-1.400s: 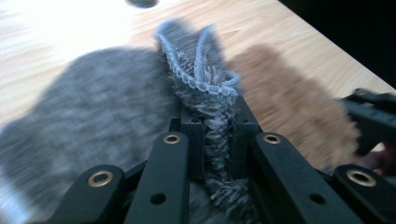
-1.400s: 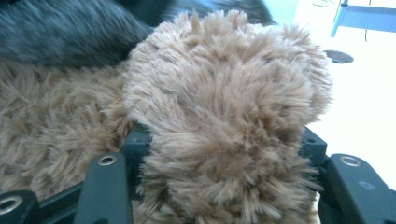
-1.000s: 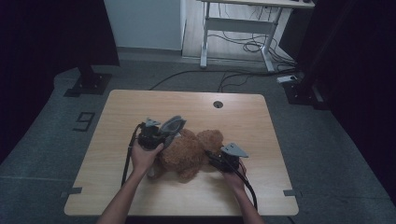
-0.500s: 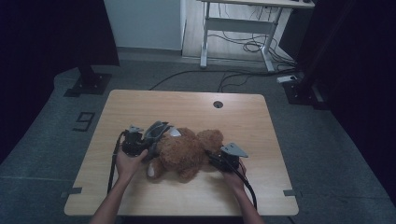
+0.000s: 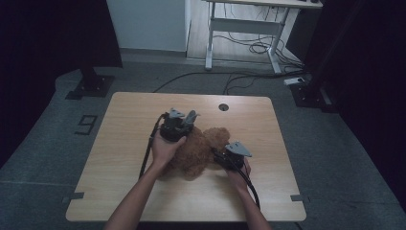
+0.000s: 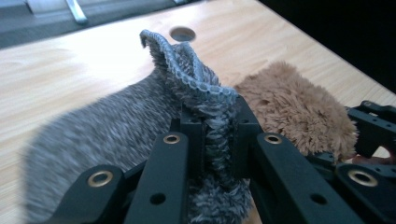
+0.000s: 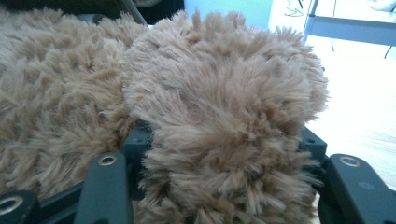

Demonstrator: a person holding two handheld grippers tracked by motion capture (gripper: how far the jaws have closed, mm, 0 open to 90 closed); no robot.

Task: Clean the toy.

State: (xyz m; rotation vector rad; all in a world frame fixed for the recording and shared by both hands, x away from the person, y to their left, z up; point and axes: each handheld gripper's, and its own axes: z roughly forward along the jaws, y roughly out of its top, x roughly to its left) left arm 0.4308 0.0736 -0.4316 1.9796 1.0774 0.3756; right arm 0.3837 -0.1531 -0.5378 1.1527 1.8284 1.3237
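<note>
**Sock and Bear, Both Held**

The left gripper (image 6: 212,121) is pinched tight on the ribbed cuff of a grey knitted sock (image 6: 116,126), the edge standing up in a fold above its jaws. The right gripper (image 7: 219,154) is clamped around a plump limb of the brown teddy bear (image 5: 198,151), fur bulging out on both sides.

Both things look light and soft. The sock should stretch and slip easily, so its bound cuff is probably the surest hold; the bear will likely squash and sag, so a limb gives better purchase than the round body.

The bear is shaggy tan plush and lies near the middle of the pale wooden bench (image 5: 119,191), between the two hands, with the fuzzy, heathered sock against it.
</note>
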